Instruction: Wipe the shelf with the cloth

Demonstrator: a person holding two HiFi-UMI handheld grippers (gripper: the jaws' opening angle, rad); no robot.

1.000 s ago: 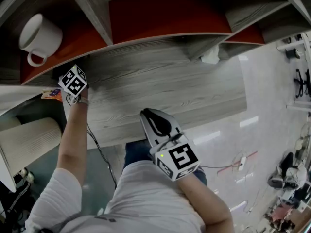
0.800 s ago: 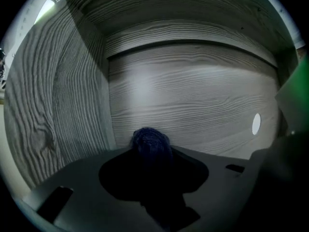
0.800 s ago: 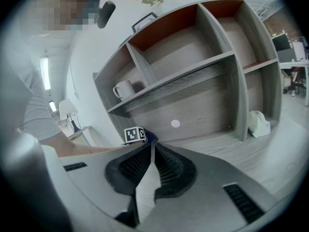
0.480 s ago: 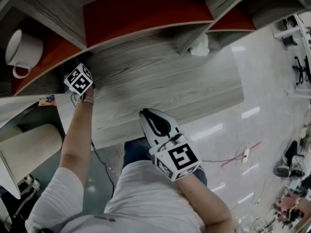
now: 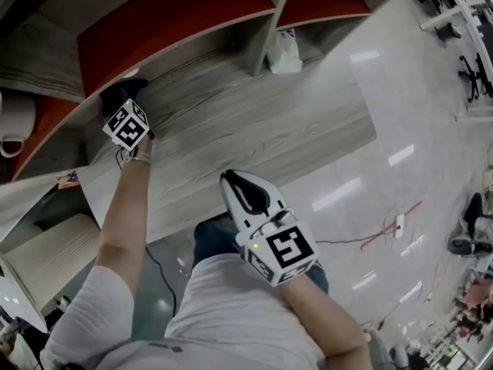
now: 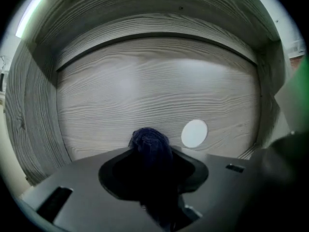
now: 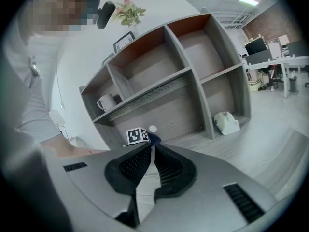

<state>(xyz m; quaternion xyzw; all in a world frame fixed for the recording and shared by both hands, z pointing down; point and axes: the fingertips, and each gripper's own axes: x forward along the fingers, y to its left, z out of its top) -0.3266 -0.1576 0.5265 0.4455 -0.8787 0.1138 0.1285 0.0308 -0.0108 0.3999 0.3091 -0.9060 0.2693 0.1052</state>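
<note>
Left gripper view shows your left hand-held gripper [image 6: 153,154] pinching the cloth [image 6: 147,137] inside the shelf [image 6: 159,91]; your right hand-held gripper [image 7: 151,151] hangs outside it, jaws pressed together, empty.

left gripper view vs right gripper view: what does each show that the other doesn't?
Left only: left gripper shut on the dark blue cloth, close to the back panel. Right only: right gripper, fingers together, empty; mug in a left compartment; white object in the lower right compartment; left gripper's marker cube. Both: white disc on the back panel, grey wood shelf unit, some cloth.
</note>
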